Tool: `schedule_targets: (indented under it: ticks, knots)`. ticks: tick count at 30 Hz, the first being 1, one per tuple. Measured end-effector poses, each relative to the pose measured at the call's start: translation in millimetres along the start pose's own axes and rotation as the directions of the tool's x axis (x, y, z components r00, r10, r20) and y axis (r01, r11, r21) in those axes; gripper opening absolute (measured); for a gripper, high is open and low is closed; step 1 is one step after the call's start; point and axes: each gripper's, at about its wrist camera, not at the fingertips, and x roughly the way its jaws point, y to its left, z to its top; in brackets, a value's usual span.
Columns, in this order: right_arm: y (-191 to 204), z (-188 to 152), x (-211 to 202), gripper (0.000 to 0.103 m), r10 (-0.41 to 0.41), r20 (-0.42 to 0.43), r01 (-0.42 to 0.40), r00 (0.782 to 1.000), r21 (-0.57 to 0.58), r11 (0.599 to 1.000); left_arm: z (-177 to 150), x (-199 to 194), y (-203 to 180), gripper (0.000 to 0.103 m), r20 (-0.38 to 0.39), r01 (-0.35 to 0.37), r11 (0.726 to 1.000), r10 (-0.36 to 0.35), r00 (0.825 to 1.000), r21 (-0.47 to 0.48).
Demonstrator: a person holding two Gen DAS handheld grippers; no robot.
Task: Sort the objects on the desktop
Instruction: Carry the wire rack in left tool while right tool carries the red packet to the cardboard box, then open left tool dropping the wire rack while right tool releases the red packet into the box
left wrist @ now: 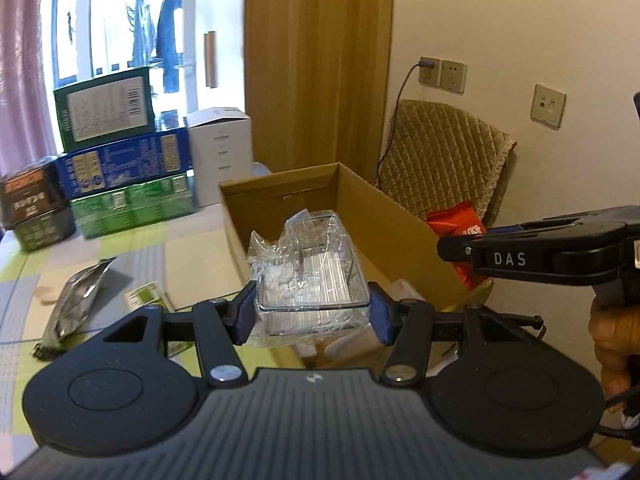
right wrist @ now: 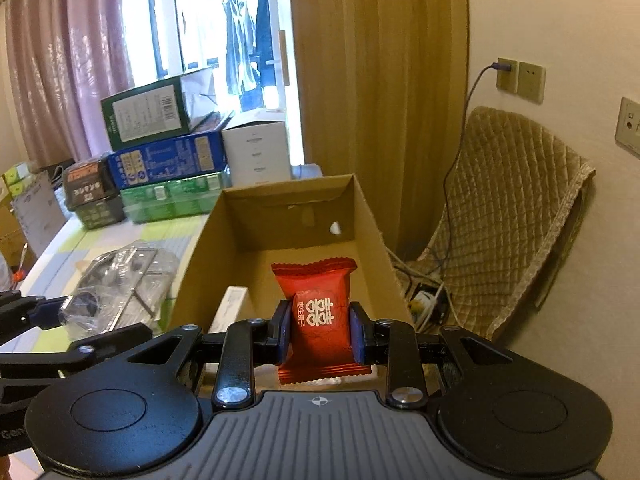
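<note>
While both grippers are held over the box, the scene is catalogued as follows.

Left gripper (left wrist: 312, 312): jaws clamped on a clear tray (left wrist: 316, 280); the blue pads are pressed against its two sides.
Clear tray: wrapped in crinkled plastic film; held above the box's near left edge.
Right gripper (right wrist: 320, 330): jaws clamped on a red packet (right wrist: 318, 312); white characters are seen on its front.
Red packet: held upright over the open box, its serrated top edge raised above the pads.
Box (right wrist: 244, 216): brown cardboard, open-topped, set at the table's right end; a white carton (right wrist: 228, 308) is leaned against its left inner wall.
Table (left wrist: 192, 248): covered in a green-and-grey check cloth; a silver pouch (left wrist: 74, 300) is laid left of the box.
Stacked cartons (left wrist: 120, 160): green, blue and white, piled at the far end by the window.
Chair (right wrist: 508, 208): quilted tan cover, placed right of the box beside the wall.
Hand (left wrist: 612, 344): seen at the right edge of the left view, wrapped round the right gripper's handle.
</note>
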Motion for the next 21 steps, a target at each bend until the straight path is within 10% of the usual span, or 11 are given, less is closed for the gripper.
schedule_targets:
  ticks: [21]
  knots:
    - [-22,8,53,0.027,-0.008,-0.054,0.009,0.999,0.016,1.000,1,63,7,0.057,-0.025,0.035,0.999,-0.035,0.999,0.023]
